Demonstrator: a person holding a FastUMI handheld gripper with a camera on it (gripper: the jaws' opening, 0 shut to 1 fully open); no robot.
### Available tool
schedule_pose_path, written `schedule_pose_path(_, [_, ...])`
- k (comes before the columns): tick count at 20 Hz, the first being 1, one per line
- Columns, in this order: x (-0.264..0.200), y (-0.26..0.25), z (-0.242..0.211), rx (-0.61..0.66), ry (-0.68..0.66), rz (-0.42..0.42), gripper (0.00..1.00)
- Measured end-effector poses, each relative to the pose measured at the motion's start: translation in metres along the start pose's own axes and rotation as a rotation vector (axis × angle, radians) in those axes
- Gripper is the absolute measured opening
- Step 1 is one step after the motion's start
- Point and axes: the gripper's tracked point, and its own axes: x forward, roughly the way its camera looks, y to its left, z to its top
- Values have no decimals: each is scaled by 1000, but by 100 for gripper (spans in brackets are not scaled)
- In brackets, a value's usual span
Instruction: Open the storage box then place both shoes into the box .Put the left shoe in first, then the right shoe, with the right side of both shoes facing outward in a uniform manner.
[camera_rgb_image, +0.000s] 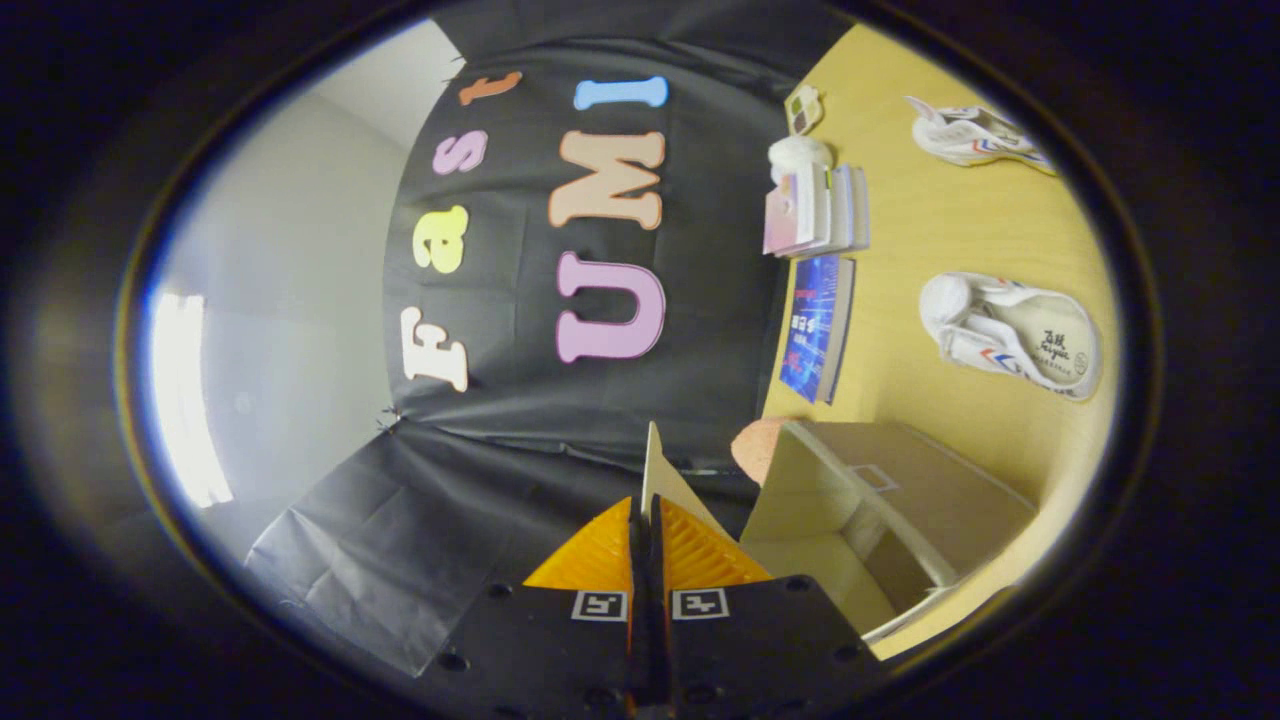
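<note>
Booth setting: yellow tabletop seen tilted, dark cloth wall beyond.

Item 1, gripper: fingers closed together on the thin edge of the box lid, which stands edge-on between the tips and rises just ahead of them.

Item 2, storage box: cardboard, just beside the fingers, interior pale and exposed; lid appears swung up, opening stage judged nearly complete. Handling advice: keep the pinch firm, carry the flap fully back along its hinge arc without twisting, release only once it rests open.

Item 3, nearer shoe: white, striped, beyond the box.

Item 4, books: stacked by the wall.

Item 5, farther shoe: well apart from the box.
</note>
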Motion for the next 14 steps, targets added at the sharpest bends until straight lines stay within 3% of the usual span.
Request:
schedule_pose_path(5, [12, 50, -63, -50, 51, 21, 2])
schedule_pose_path(14, [31, 57, -152, -109, 59, -23, 3])
